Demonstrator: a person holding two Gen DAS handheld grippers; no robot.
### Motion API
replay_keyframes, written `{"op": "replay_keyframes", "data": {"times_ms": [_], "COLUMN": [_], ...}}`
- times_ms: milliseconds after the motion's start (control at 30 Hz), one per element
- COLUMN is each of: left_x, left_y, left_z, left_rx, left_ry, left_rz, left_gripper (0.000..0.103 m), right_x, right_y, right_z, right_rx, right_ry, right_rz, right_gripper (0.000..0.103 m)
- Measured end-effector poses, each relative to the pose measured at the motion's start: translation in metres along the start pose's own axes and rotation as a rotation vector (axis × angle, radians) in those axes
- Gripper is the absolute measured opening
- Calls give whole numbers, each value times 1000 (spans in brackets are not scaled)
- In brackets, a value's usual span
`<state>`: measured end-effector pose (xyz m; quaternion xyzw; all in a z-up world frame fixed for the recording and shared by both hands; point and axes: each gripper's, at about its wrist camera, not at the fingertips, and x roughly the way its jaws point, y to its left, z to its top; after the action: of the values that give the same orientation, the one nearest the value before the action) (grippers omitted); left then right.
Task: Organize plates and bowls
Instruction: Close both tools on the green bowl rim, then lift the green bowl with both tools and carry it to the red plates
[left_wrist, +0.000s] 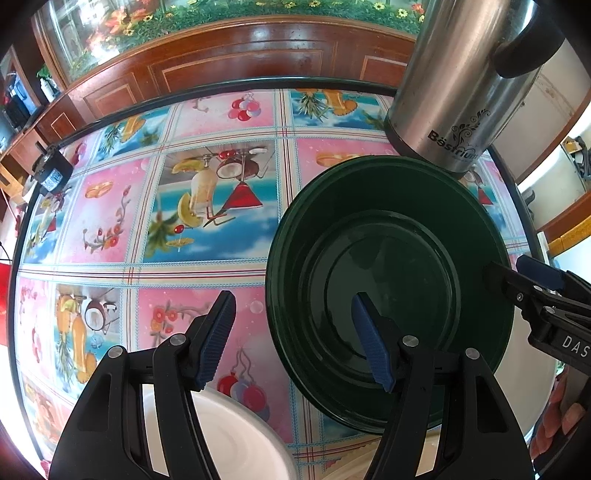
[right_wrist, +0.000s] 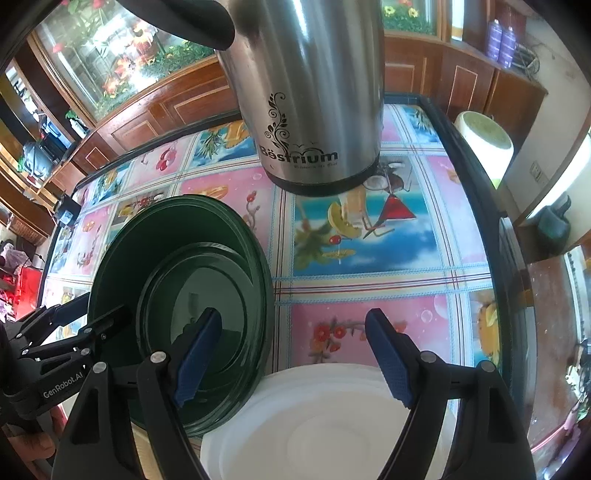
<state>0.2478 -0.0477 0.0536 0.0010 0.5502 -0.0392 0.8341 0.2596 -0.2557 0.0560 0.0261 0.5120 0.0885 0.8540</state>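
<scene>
A dark green plate (left_wrist: 388, 288) lies on the table with a smaller green dish nested in it; it also shows in the right wrist view (right_wrist: 177, 273). A white plate (left_wrist: 229, 439) lies at the near edge and shows large in the right wrist view (right_wrist: 325, 424). My left gripper (left_wrist: 295, 336) is open, its right finger over the green plate, its left finger over the tablecloth. My right gripper (right_wrist: 291, 350) is open above the white plate's far rim, its left finger over the green plate. Its fingers (left_wrist: 517, 280) reach the green plate's right rim in the left wrist view.
A tall steel thermos (right_wrist: 310, 92) stands just behind the plates, also seen in the left wrist view (left_wrist: 461, 85). The table (left_wrist: 155, 269) has a colourful fruit-print cloth and a dark raised rim. Wooden cabinets stand behind. A white cylinder (right_wrist: 484, 140) sits beyond the right edge.
</scene>
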Motion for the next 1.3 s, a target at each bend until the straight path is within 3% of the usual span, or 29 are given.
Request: {"op": "replay_keyframes", "data": {"times_ms": [433, 467, 500, 533, 567, 600, 700, 933, 1300], "left_x": [3, 3, 2, 2, 2, 3, 6, 0, -45], "left_y": [-6, -6, -6, -7, -7, -7, -8, -5, 20], "left_z": [3, 2, 2, 2, 2, 2, 1, 2, 0], "left_rx": [1, 1, 0, 2, 3, 7, 16, 7, -23], "left_ry": [-16, -20, -25, -31, -30, -24, -13, -27, -91], "left_rz": [-4, -10, -15, -13, -11, -9, 1, 4, 13], "left_gripper": [66, 66, 65, 61, 47, 32, 25, 24, 24], "right_x": [3, 4, 6, 7, 9, 11, 10, 6, -18], "right_y": [1, 2, 3, 4, 4, 4, 7, 11, 35], "right_z": [5, 5, 5, 5, 5, 5, 4, 4, 7], "right_rx": [-29, -36, -47, -52, -49, -49, -64, -68, -95], "right_ry": [-14, -13, -11, -4, 5, 9, 1, -9, -53], "right_rz": [-23, -21, -27, -27, -4, 3, 5, 11, 34], "right_gripper": [80, 72, 52, 41, 31, 28, 11, 11, 11]}}
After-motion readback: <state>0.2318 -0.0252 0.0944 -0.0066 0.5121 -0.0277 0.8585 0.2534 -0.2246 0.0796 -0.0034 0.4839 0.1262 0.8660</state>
